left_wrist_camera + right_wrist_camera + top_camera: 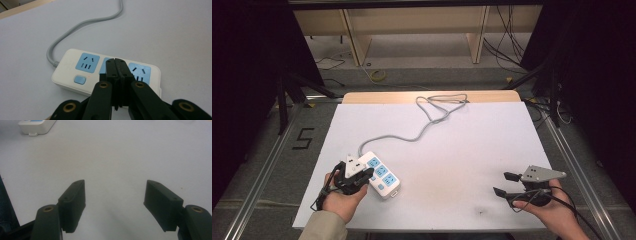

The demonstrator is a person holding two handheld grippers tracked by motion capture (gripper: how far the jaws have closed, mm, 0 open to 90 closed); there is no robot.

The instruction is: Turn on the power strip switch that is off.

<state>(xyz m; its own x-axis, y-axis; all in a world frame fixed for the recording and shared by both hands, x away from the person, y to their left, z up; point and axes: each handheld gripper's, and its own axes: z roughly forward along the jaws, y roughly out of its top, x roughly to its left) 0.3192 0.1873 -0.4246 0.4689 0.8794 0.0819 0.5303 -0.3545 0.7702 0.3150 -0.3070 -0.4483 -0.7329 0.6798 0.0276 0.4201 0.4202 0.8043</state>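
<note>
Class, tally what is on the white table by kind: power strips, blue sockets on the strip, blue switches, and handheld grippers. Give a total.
Power strip: 1
Blue sockets: 3
Blue switch: 1
Grippers: 2, left gripper and right gripper
Total: 7

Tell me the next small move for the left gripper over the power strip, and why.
Probably lower the left gripper a little and press its tips on the blue switch. Its jaws are shut with nothing between them, poised above the power strip, while the right gripper rests open, apart from it.

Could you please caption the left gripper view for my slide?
Shut left gripper poised over the white power strip's middle blue socket.
</note>
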